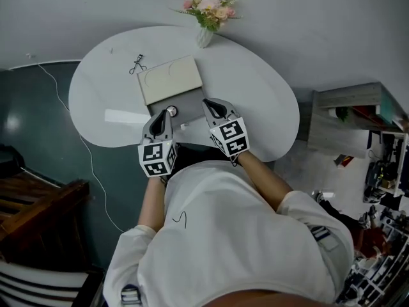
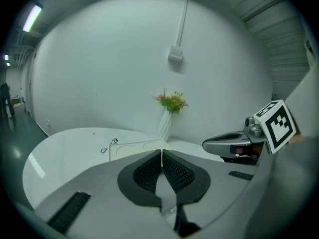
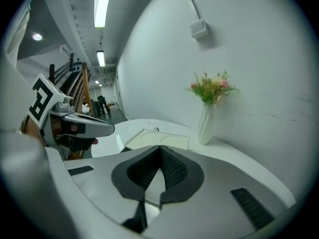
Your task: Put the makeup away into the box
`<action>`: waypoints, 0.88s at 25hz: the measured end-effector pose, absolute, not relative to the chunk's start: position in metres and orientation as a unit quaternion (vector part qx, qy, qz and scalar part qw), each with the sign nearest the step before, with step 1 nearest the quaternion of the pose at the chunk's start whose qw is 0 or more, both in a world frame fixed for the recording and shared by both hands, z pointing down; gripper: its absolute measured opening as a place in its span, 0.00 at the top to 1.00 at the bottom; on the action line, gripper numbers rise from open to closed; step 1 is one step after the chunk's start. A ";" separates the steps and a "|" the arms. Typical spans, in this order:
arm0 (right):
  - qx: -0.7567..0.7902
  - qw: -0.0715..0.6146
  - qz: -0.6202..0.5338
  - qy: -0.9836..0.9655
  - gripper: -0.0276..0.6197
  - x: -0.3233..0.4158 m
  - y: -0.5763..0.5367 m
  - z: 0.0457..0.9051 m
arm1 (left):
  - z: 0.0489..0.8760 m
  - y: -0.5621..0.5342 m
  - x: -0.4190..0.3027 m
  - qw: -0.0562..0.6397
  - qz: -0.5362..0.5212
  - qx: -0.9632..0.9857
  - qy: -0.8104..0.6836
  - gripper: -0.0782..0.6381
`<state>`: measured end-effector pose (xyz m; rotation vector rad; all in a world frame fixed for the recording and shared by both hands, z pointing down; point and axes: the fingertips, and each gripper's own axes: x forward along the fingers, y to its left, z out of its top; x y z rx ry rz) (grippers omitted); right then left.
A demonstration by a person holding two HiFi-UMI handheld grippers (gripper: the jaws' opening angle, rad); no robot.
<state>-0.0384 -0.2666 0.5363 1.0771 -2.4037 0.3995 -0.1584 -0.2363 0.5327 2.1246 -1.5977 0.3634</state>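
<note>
An open box stands on the white table (image 1: 255, 101), its cream lid (image 1: 169, 78) raised behind a grey base (image 1: 185, 105). A small round makeup item (image 1: 171, 111) shows at the base's near edge. A black eyelash curler (image 1: 137, 64) lies on the table left of the lid. My left gripper (image 1: 160, 116) hovers over the box's near left corner, shut with nothing in it. Beside it, my right gripper (image 1: 212, 105) is over the near right corner, also shut and empty. The lid (image 2: 134, 147) shows beyond the shut left jaws (image 2: 161, 151), and past the shut right jaws (image 3: 160, 147).
A white vase of flowers (image 1: 208, 18) stands at the table's far edge against the wall. Right of the table is a grey shelf unit (image 1: 348, 117). A dark wooden piece of furniture (image 1: 32, 203) stands on the floor at the left, and a cable (image 1: 77, 126) trails there.
</note>
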 end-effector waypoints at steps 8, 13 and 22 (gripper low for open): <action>0.432 0.155 0.069 -0.886 0.96 -0.030 -0.286 0.442 | 0.444 -0.259 -0.148 0.136 0.081 0.791 -0.591 0.86; 0.442 0.120 0.032 -0.888 0.96 -0.029 -0.291 0.392 | 0.392 -0.261 -0.146 0.096 0.044 0.798 -0.593 0.86; 0.447 0.068 -0.031 -0.891 0.96 -0.022 -0.297 0.327 | 0.336 -0.262 -0.147 0.032 0.024 0.798 -0.601 0.86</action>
